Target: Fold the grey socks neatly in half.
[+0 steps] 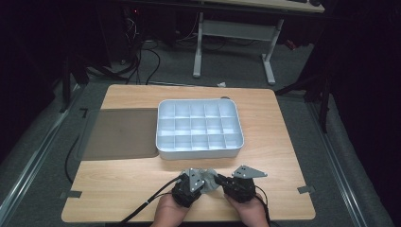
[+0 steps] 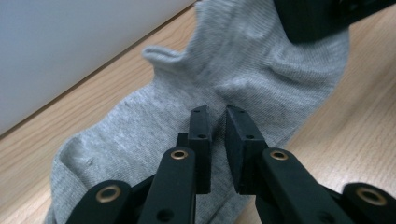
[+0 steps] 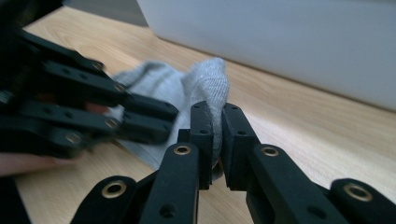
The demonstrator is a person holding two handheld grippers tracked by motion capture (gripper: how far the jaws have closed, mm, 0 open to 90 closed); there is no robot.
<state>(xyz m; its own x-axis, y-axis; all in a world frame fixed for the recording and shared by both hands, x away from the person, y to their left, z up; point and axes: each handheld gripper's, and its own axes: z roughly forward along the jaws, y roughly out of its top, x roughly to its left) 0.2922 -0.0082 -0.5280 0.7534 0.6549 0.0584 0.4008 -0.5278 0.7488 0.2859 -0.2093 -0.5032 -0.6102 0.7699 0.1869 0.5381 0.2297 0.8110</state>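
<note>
R gripper (image 3: 217,122) pinching grey sock (image 3: 205,84) (folded), table

- Looks like a lab or recording workroom, not a home.
- Small wooden table (image 1: 142,189) stands alone on grey carpet (image 1: 42,142), dark surroundings all round.
- Loose black cables (image 1: 142,61) run across the floor behind it.
- White metal desk frame (image 1: 234,38) at the back, office or bench type.
- Tape marks (image 1: 71,194) on the table edges.
- White compartment tray (image 1: 199,125) and grey mat (image 1: 120,134) laid out squarely, like a prepared setup.
</note>
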